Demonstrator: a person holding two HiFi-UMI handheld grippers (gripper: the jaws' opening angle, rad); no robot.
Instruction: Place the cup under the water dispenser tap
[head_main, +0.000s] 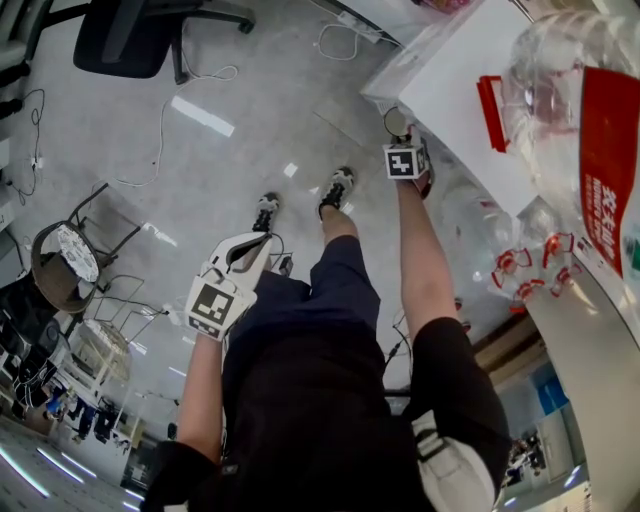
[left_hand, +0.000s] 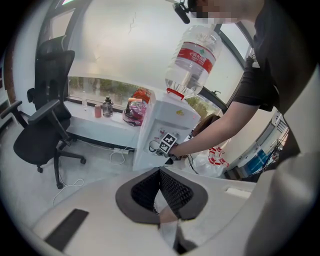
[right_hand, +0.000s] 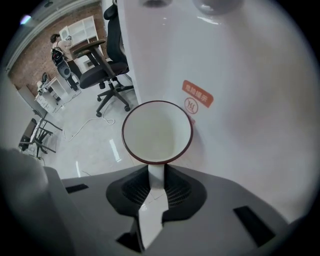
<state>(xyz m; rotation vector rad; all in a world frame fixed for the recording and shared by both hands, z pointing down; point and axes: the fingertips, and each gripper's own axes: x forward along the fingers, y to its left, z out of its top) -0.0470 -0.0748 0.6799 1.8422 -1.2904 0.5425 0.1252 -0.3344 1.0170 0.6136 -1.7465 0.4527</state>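
A white cup (right_hand: 157, 132) with a dark red rim hangs by its handle in my right gripper (right_hand: 156, 175), whose jaws are shut on that handle. The cup is close against the white front of the water dispenser (right_hand: 240, 75), beside an orange label (right_hand: 197, 96). Seen from the head, the right gripper (head_main: 405, 140) reaches down with the cup (head_main: 397, 122) at the dispenser (head_main: 470, 90), under the upturned bottle (head_main: 560, 110). The left gripper view shows the dispenser (left_hand: 165, 125) and bottle (left_hand: 192, 57) from a distance. My left gripper (left_hand: 160, 172) is shut and empty, held low by the person's hip (head_main: 262, 243).
A black office chair (head_main: 150, 35) stands on the grey floor, with loose cables (head_main: 160, 130) near it. A folding chair (head_main: 65, 255) is at the left. Plastic bags (head_main: 520, 265) lie beside the dispenser. A low counter with small items (left_hand: 105, 107) runs along the window.
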